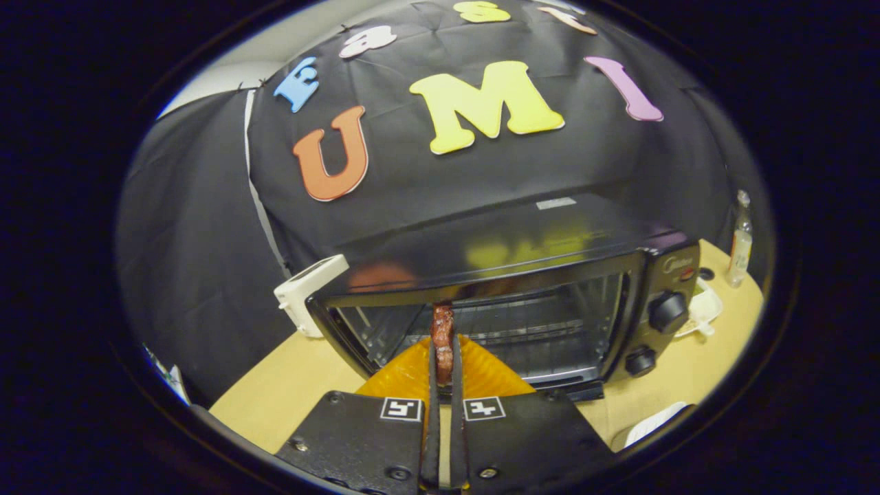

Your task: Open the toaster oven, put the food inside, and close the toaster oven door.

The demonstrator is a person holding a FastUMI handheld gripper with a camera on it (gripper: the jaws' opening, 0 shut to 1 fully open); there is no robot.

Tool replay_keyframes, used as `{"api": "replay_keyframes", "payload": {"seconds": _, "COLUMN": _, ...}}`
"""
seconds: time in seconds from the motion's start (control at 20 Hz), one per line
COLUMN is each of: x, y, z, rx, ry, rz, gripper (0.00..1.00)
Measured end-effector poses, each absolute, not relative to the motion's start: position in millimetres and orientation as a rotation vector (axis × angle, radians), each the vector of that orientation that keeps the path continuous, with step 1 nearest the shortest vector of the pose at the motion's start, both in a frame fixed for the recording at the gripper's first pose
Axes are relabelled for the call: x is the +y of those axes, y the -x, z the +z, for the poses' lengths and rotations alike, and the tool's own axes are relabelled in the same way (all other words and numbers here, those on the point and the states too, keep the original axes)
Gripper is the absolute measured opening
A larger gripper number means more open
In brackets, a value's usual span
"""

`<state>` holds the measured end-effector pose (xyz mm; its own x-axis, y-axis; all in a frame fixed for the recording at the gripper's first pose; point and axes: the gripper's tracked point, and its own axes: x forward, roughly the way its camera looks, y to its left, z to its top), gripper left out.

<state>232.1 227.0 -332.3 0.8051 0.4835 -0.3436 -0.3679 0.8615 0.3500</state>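
Low in the frame, the gripper (444,354) has its 2 fingers clamped on a reddish strip of food (443,338), raised in front of the toaster oven (509,302) on the table (275,395). Its door looks open over an orange plate (405,378). Risk: the thin strip could slip from the narrow pinch or snag the rack.

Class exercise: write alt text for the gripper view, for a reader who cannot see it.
The gripper is shut on a reddish-brown strip of food, held above an orange plate before the black toaster oven, whose door appears open. Both stand on a tan table.
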Motion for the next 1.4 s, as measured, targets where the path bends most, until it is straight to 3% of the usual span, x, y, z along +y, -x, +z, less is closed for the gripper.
{"api": "replay_keyframes", "payload": {"seconds": 0.55, "x": 220.0, "y": -272.2, "z": -362.3, "rx": 0.51, "ry": -0.449, "rz": 0.422, "gripper": 0.11}}
{"api": "replay_keyframes", "payload": {"seconds": 0.85, "x": 200.1, "y": -284.9, "z": -374.8, "rx": 0.509, "ry": -0.38, "rz": 0.351, "gripper": 0.23}}
{"api": "replay_keyframes", "payload": {"seconds": 0.95, "x": 189.3, "y": -284.8, "z": -378.0, "rx": 0.517, "ry": -0.34, "rz": 0.312, "gripper": 0.28}}
{"api": "replay_keyframes", "payload": {"seconds": 1.2, "x": 165.7, "y": -255.8, "z": -364.0, "rx": 0.53, "ry": -0.267, "rz": 0.257, "gripper": 0.73}}
{"api": "replay_keyframes", "payload": {"seconds": 1.35, "x": 169.3, "y": -213.3, "z": -344.5, "rx": 0.495, "ry": -0.2, "rz": 0.313, "gripper": 0.73}}
{"api": "replay_keyframes", "payload": {"seconds": 1.4, "x": 170.3, "y": -198.1, "z": -340.9, "rx": 0.483, "ry": -0.174, "rz": 0.32, "gripper": 0.78}}
